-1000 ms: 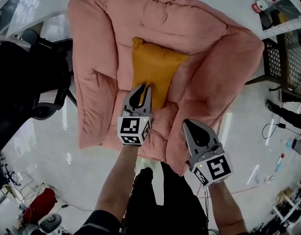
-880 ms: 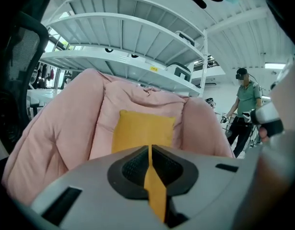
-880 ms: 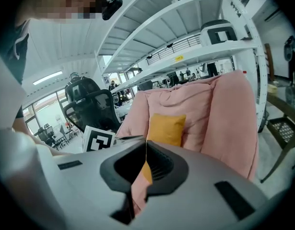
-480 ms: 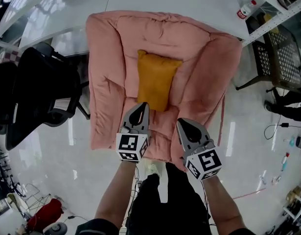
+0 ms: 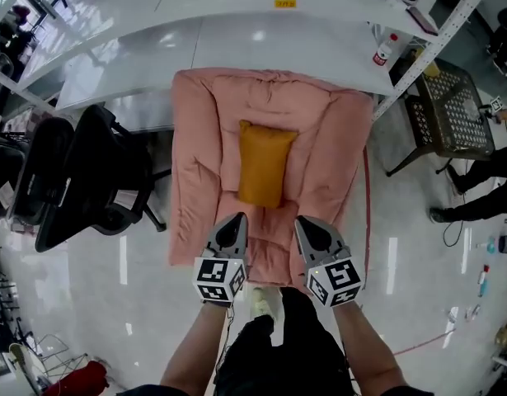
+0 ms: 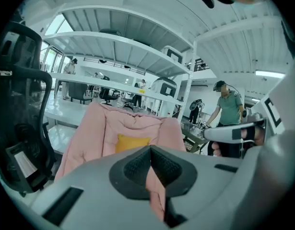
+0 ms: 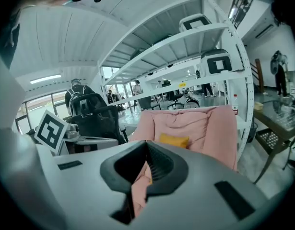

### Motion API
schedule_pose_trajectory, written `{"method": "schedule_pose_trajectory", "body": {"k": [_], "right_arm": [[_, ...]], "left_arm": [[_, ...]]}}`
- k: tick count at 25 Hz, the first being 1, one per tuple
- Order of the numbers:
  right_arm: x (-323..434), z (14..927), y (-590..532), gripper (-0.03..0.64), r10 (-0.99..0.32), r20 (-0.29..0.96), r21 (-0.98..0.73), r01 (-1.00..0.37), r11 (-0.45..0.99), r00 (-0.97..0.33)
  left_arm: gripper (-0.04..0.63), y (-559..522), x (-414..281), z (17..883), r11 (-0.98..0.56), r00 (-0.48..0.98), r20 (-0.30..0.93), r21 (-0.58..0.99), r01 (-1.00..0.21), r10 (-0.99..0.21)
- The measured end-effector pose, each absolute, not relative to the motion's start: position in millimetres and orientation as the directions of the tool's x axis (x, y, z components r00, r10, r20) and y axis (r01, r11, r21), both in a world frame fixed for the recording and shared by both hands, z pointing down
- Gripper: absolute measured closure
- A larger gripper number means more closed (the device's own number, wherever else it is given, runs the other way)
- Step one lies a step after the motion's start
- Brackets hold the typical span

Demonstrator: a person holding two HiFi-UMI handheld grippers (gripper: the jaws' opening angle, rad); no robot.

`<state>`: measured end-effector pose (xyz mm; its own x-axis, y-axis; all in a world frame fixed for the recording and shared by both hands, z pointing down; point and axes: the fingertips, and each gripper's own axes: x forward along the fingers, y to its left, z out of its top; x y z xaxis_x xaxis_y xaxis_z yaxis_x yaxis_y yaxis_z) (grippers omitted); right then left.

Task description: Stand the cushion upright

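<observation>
My left gripper (image 5: 238,218) and right gripper (image 5: 301,220), jaws pressed together, hang near the pink chair's (image 5: 195,155) front edge; the cushion (image 5: 264,163) stands against its back, centred.

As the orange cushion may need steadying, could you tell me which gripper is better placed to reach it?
Left, but only slightly. The left gripper lines up with the lower left corner of the orange cushion, while the right gripper sits just beyond its right edge. Both are shut and clear of it.
</observation>
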<state>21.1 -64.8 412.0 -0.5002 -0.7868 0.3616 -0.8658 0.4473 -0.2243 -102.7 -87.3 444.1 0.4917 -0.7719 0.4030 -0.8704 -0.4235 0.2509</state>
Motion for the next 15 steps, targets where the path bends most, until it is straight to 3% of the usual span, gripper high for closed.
{"method": "schedule_pose_trajectory", "body": {"k": [15], "right_arm": [[7,305,-6,0.614,-0.845,0.258,-0.145,-0.884,0.445,-0.467]], "left_arm": [[0.589,-9,-123,321,-0.497,0.554,0.349,0.244,-0.832,-0.756]]}}
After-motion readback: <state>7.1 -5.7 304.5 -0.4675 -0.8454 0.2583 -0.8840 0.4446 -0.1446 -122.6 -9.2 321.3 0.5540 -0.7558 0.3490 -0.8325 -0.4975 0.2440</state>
